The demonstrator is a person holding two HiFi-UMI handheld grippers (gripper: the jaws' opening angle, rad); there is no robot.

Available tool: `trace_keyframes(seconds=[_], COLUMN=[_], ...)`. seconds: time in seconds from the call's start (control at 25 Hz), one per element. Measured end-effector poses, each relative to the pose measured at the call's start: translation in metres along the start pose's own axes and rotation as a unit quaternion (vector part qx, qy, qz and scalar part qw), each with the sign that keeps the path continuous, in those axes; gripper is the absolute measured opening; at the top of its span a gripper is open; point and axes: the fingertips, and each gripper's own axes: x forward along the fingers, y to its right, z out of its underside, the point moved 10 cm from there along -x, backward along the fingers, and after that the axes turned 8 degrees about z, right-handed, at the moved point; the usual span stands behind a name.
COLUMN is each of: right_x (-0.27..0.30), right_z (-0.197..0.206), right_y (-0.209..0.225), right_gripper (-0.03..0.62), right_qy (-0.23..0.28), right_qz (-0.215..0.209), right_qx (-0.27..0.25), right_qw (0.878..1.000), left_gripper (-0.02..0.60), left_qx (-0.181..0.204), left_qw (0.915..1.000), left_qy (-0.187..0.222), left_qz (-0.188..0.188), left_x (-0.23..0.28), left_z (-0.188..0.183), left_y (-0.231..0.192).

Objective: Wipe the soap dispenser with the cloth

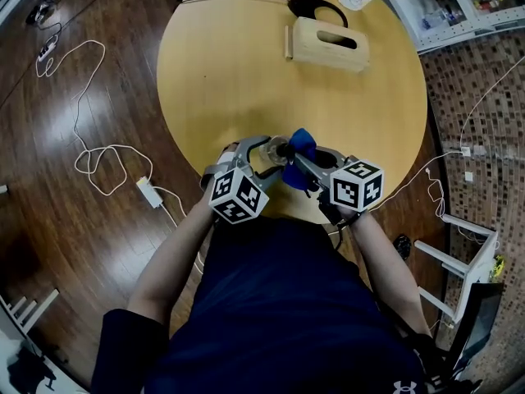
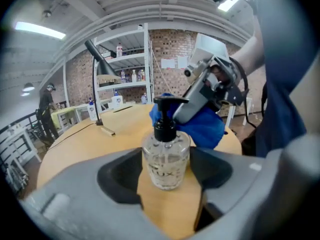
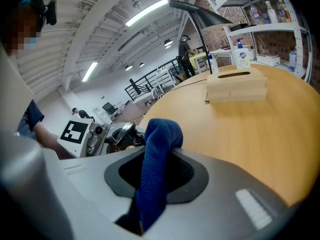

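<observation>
- Currently the left gripper [image 2: 167,168] has its claw clamped on the soap dispenser [image 2: 166,156], with a pad against each glass side. The bottle stands upright on the round wooden table [image 1: 246,64], close to the person's edge.
- The right gripper [image 3: 157,173] pinches a fold of the blue cloth [image 3: 159,146], which bunches against the black pump head [image 2: 167,104] and the bottle's far shoulder.
- To wipe well, the left claw should probably hold low and firm so the bottle cannot tip.
- The cloth likely wants light, sweeping pressure round the collar and down the glass. Pushing on the pump could squirt soap.
- The sides under the pads would seemingly need a fresh grip to be reached.
- "LUX" reads on the clear glass; any finer print is too small to make out.
</observation>
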Motion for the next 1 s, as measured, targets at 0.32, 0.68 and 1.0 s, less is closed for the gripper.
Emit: trace_keyframes(seconds=[0.32, 0.68, 1.0], right_x=[0.018, 0.006, 0.016], right_z=[-0.030, 0.001, -0.014], right_y=[0.010, 0.002, 0.005], right_gripper=[0.089, 0.089, 0.089], right_qy=[-0.012, 0.003, -0.021], right_qz=[0.005, 0.000, 0.007], right_qx=[-0.043, 0.029, -0.014], right_qw=[0.999, 1.000, 1.000], left_gripper=[0.295, 0.323, 0.291], left_qx=[0.076, -0.030, 0.056], left_qw=[0.9844, 0.9994, 0.9935], left_qy=[-0.053, -0.005, -0.022], left_qz=[0.149, 0.015, 0.096], left_x=[0.003, -0.008, -0.003], left_z=[-0.009, -0.002, 0.003], left_y=[-0.036, -0.008, -0.021])
